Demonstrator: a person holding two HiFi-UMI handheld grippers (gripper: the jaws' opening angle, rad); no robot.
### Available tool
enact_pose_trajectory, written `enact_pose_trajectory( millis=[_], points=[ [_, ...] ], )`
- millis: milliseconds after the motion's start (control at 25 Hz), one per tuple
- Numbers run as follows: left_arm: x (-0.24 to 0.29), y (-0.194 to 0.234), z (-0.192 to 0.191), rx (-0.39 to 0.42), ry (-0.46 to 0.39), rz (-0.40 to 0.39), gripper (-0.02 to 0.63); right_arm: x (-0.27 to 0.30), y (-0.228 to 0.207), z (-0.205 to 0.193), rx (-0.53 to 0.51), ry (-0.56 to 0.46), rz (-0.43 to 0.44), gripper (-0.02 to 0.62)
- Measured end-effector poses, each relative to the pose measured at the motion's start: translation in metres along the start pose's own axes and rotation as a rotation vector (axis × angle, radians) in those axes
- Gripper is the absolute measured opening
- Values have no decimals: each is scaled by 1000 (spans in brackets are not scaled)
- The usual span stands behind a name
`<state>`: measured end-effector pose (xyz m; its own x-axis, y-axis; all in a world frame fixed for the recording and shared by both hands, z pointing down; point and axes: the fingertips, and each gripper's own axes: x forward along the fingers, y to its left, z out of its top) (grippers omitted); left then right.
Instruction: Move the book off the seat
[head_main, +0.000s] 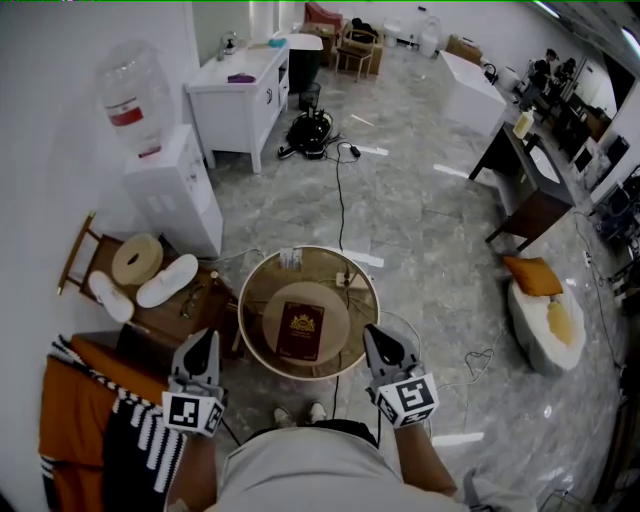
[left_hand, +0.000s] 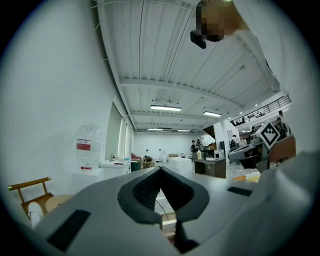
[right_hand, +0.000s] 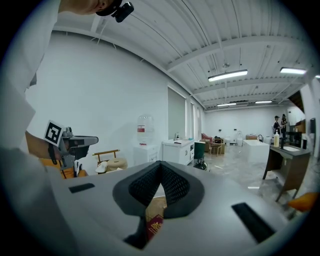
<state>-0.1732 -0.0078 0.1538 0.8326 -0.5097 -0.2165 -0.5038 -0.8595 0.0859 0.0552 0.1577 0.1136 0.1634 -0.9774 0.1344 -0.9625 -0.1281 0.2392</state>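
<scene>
Head view: we see the dark red book (head_main: 300, 331) lying flat in the middle of the round seat (head_main: 243, 300). The left claw (head_main: 207, 338) hangs just beside the seat's left edge, and the right claw (head_main: 373, 334) just beside its right edge. Both claws are fully closed and hold nothing.

White water dispenser (head_main: 172, 190) with clear bottle (head_main: 130, 95) by left wall. White cabinet counter (head_main: 240, 100) behind it. Low wooden rack (head_main: 150, 312) holds white slippers (head_main: 167, 280) and a round beige roll (head_main: 137, 258). Black cable (head_main: 340, 200) runs over grey marble floor (head_main: 430, 240). Orange cushion (head_main: 533, 275) on white beanbag (head_main: 535, 345) at right. Dark wooden desk (head_main: 525, 195) beyond.
</scene>
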Motion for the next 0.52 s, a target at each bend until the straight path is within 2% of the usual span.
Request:
enact_pose_trajectory(
  millis=[520],
  points=[
    [-22,17,-4,-18,19,34,17,17,30,11,-25,2,48,21]
  ],
)
